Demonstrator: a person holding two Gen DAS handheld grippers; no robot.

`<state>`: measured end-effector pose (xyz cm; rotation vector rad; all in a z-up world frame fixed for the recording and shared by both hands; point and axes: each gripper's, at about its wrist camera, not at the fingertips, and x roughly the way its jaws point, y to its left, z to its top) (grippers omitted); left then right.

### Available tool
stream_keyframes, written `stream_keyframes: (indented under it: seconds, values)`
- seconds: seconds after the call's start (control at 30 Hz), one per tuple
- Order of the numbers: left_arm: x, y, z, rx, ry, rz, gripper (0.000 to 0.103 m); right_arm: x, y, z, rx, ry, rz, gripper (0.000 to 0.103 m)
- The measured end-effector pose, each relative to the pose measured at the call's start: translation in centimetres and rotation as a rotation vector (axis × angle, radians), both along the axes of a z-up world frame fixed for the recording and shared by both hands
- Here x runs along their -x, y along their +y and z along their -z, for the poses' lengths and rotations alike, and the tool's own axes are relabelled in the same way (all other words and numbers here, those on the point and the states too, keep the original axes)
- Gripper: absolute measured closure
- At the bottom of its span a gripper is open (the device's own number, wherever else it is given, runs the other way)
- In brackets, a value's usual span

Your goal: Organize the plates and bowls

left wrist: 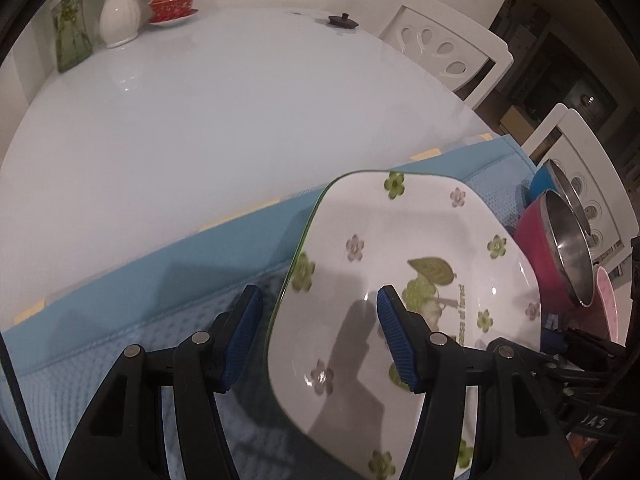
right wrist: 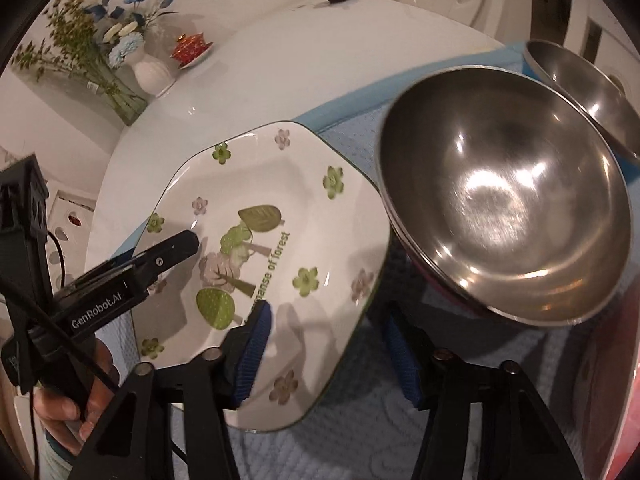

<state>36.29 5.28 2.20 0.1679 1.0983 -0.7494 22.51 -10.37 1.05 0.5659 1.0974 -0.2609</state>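
A white square plate (left wrist: 420,240) with green flowers and a tree picture lies tilted over the blue mat (left wrist: 140,280); it also shows in the right wrist view (right wrist: 280,184). My left gripper (left wrist: 320,336) is open, its jaws straddling the plate's left edge. My right gripper (right wrist: 332,352) is open, its jaws straddling the plate's near right edge. A pink steel-lined bowl (left wrist: 548,256) stands right of the plate, large in the right wrist view (right wrist: 504,216). A blue steel-lined bowl (left wrist: 544,180) sits behind it (right wrist: 580,80).
A white table (left wrist: 200,100) carries a white vase (left wrist: 119,16), a red lidded cup on a saucer (left wrist: 173,2), a glass vase of flowers (right wrist: 100,76) and a dark lid (left wrist: 343,21). White chairs (left wrist: 448,48) stand at the right. A pink plate edge (left wrist: 608,304) shows far right.
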Motion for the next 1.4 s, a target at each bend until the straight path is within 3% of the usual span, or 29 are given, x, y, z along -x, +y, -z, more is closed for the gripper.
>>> stream_keyframes:
  seconds: [0.13, 0.3, 0.5, 0.63, 0.8, 0.97, 1.07, 1.1, 1.17, 1.4]
  values:
    - [0.1, -0.5, -0.2, 0.011, -0.012, 0.026, 0.054, -0.4, 0.1, 0.0, 0.015, -0.024, -0.047, 0.068]
    - [1.5, 0.2, -0.5, -0.023, -0.078, 0.019, 0.067, -0.5, 1.1, -0.1, 0.112, -0.006, -0.099, 0.07]
    - [2.9, 3.7, -1.1, -0.031, -0.067, -0.04, 0.067, 0.5, 3.6, -0.5, 0.106, 0.005, -0.215, 0.07]
    - [3.4, 7.5, -0.7, -0.012, -0.006, -0.121, 0.067, 0.8, 6.2, -0.3, 0.067, 0.012, -0.328, 0.07]
    - [4.4, 8.5, -0.1, -0.01, 0.012, -0.133, 0.068, 0.9, 7.1, 0.4, 0.058, 0.016, -0.401, 0.07]
    - [4.1, 7.7, 0.5, -0.013, -0.003, -0.131, 0.067, -0.3, 4.4, 0.9, -0.036, 0.004, -0.35, 0.07]
    - [3.8, 7.1, 0.5, -0.005, -0.006, -0.125, 0.06, -0.7, 3.6, 1.1, -0.067, -0.03, -0.306, 0.067]
    - [3.9, 6.9, 0.5, -0.01, -0.007, -0.119, 0.056, -0.9, 3.8, 1.1, -0.053, -0.034, -0.314, 0.067]
    - [4.0, 6.6, 0.3, -0.03, -0.027, -0.115, 0.056, -1.1, 4.5, 0.7, 0.017, -0.039, -0.35, 0.067]
    - [5.4, 7.0, -2.0, -0.019, -0.109, -0.111, 0.056, -0.8, 5.6, -1.5, 0.122, -0.103, -0.432, 0.068]
